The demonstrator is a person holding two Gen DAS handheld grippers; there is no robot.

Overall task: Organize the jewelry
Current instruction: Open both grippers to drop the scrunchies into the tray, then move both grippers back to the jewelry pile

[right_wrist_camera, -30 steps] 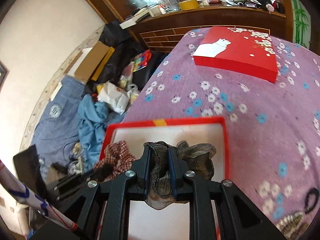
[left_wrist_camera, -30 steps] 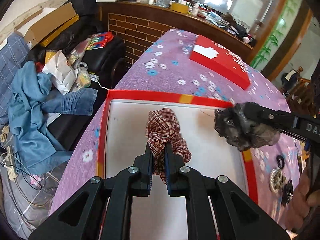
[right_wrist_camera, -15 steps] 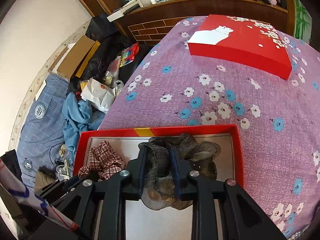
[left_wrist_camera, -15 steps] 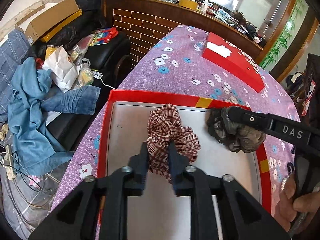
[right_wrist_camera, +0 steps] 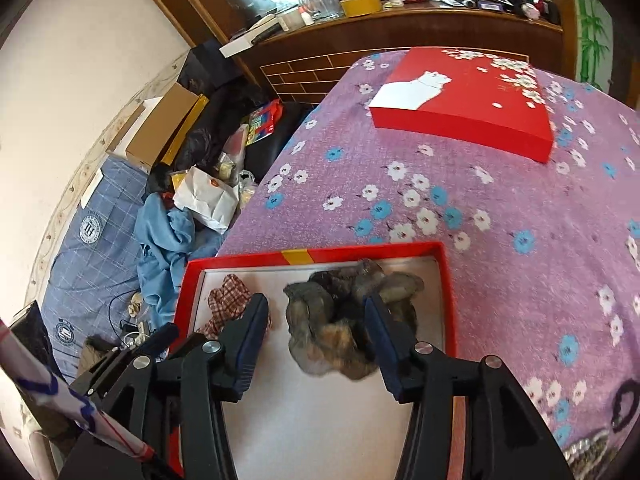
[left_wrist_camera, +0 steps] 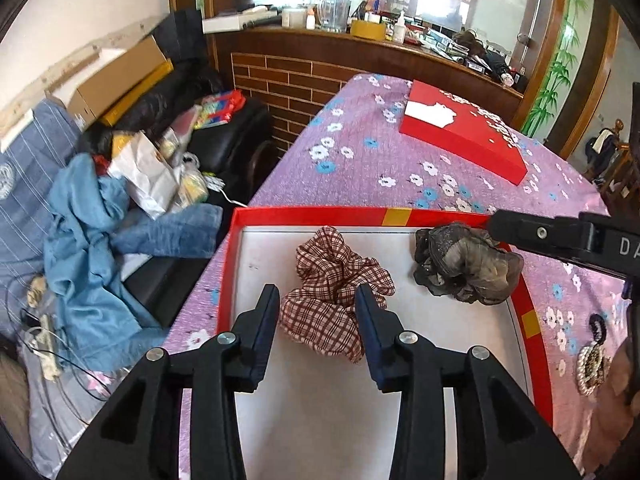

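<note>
Lying in the red tray (left_wrist_camera: 534, 308): plaid scrunchie (left_wrist_camera: 336, 300), long axis away from camera, between opening left tool (left_wrist_camera: 316, 320) pads; grey scrunchie (right_wrist_camera: 348, 320), crumpled, between opening right tool (right_wrist_camera: 316, 330) pads.

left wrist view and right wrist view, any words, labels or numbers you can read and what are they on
"DA": white letters on the right hand-held gripper, cut off by the frame edge.
Round emblems on the blue checked cloth: too small to read.
Colourful packet on the black seat: print too blurred to read.
Red lid: a white cat and blossoms, no words.
</note>
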